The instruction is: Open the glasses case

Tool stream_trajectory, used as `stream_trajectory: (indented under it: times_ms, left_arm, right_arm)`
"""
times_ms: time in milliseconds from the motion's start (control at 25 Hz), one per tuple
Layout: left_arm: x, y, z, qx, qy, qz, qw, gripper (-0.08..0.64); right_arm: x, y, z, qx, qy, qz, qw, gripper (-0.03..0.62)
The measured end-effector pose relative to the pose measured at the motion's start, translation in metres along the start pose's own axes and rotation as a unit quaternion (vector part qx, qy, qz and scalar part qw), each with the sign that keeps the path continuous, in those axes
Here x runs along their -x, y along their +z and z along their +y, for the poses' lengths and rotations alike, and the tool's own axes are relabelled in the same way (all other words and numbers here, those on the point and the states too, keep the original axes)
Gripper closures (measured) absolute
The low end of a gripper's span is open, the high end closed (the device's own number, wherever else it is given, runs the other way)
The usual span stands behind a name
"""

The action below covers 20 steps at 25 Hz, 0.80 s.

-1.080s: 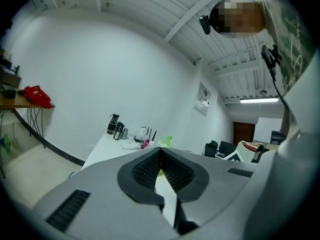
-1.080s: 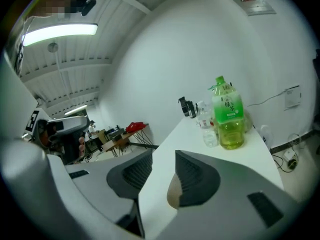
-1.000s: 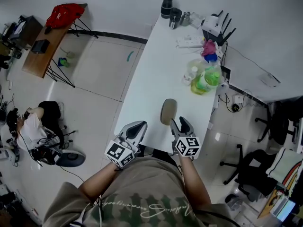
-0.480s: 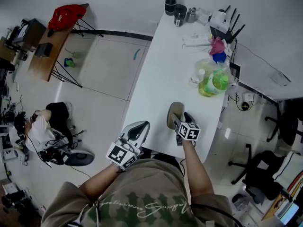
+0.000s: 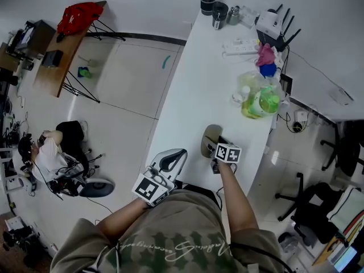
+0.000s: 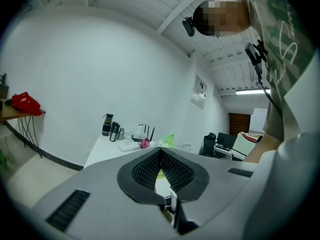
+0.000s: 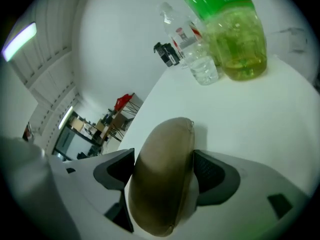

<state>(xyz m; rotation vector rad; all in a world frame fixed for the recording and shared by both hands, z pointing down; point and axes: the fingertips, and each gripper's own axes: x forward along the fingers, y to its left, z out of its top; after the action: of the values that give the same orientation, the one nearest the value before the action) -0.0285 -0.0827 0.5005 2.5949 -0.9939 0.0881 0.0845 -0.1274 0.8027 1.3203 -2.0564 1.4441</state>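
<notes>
The tan oval glasses case (image 5: 211,140) lies on the white tabletop (image 5: 199,84) near its front edge, its lid still down. The right gripper (image 5: 215,147) has it between its jaws: from the marker cube (image 5: 228,152) the case sits at about 11 o'clock. In the right gripper view the case (image 7: 162,179) fills the gap from the near end outward, its rounded far end pointing to 12 o'clock. The right gripper (image 7: 162,170) has just been spreading its jaws, and they now stand wide, one dark pad (image 7: 210,171) close against each flank of the case; firm pressing does not show. The left gripper (image 5: 172,157) hangs off the tabletop's front left corner, at about 8 o'clock from the case and apart from it. Its jaws are closed together with nothing in them (image 6: 161,153). A green bottle (image 7: 232,31) stands further back on the tabletop, at roughly 1 o'clock from the case.
</notes>
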Motion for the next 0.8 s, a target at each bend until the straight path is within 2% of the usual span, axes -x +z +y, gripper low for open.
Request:
stream_trajectory:
  times_ms: [120,240,400,520,800]
  left_arm:
    - [-0.003,-0.001,-0.001,-0.007,0.000,0.004,1.0000,0.554]
    - [-0.004,-0.001,-0.001,0.000,0.003,0.004,1.0000,0.554]
    - [-0.004,0.000,-0.001,0.018,0.011,-0.001,0.9998,0.554]
    - [0.001,-0.003,-0.001,0.030,0.019,-0.002,0.9994,0.554]
    - [0.014,-0.016,0.002,0.050,0.029,-0.003,0.9983,0.554]
  right_arm:
    - [-0.007,0.000,0.005,-0.003,-0.004,-0.005,1.000,0.229]
    - [-0.007,0.003,0.006,0.006,-0.020,-0.026,0.999,0.229]
    - [-0.007,0.003,0.007,0.006,-0.013,-0.035,0.999,0.230]
    - [-0.002,0.002,0.014,0.039,-0.009,-0.042,0.998,0.230]
    - [0.033,0.019,0.042,0.013,0.044,-0.101,0.994,0.230]
